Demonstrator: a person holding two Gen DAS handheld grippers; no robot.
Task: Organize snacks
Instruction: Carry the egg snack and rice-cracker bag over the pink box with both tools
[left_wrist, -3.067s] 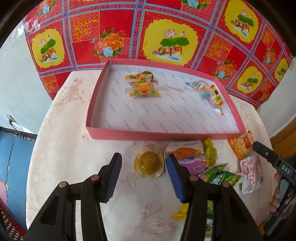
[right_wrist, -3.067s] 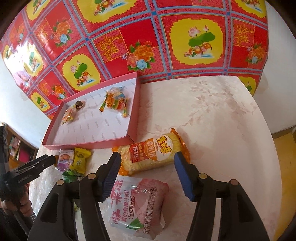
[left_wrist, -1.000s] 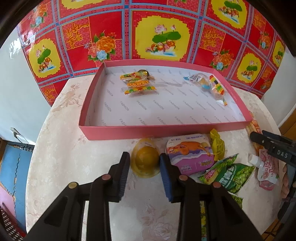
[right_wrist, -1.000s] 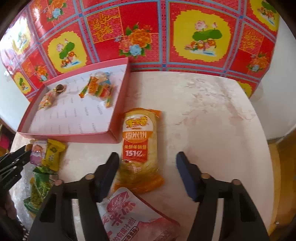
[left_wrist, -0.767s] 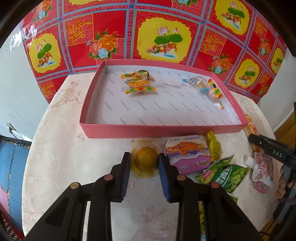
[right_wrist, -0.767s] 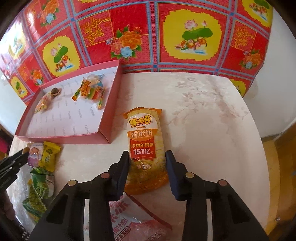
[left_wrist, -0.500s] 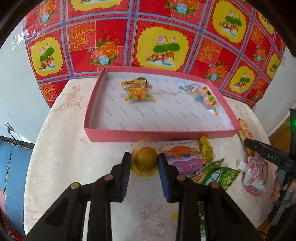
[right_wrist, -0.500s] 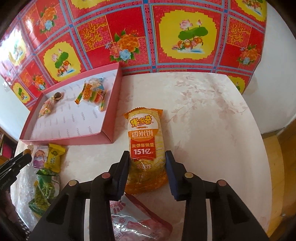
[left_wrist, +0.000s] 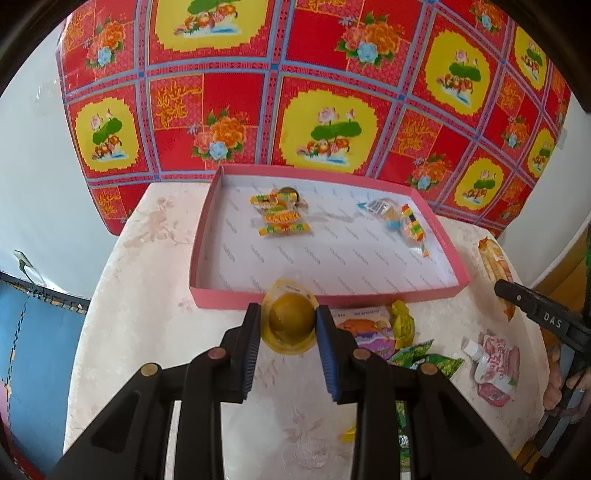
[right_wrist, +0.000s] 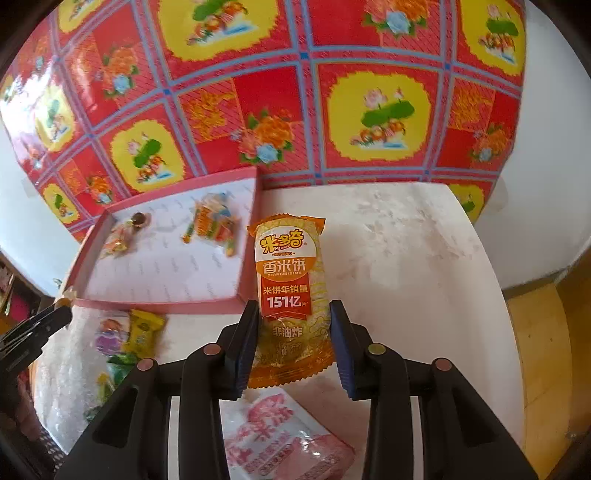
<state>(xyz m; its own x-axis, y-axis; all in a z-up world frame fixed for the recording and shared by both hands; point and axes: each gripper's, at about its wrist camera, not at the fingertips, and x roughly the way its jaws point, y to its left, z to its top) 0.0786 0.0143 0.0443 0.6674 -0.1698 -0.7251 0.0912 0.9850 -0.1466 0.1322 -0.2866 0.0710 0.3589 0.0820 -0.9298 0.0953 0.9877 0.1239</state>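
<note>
Left tongs (left_wrist: 288, 332) clamped on a yellow jelly cup (left_wrist: 290, 322), which sits between the blue pads, just short of the near wall of the pink tray (left_wrist: 325, 295) ahead. Right tongs (right_wrist: 293, 334) closed in within the last second, now clamped on the lower part of an orange rice-cracker pack (right_wrist: 290, 291); the pack stands up ahead of the pads, with the tray ahead-left and a pink pouch (right_wrist: 286, 439) on the worktop (right_wrist: 406, 258) below them. Right of the left tongs: purple packet (left_wrist: 364, 328), green pea bags (left_wrist: 424, 360); candies (left_wrist: 280, 218) lie in the tray beyond.
</note>
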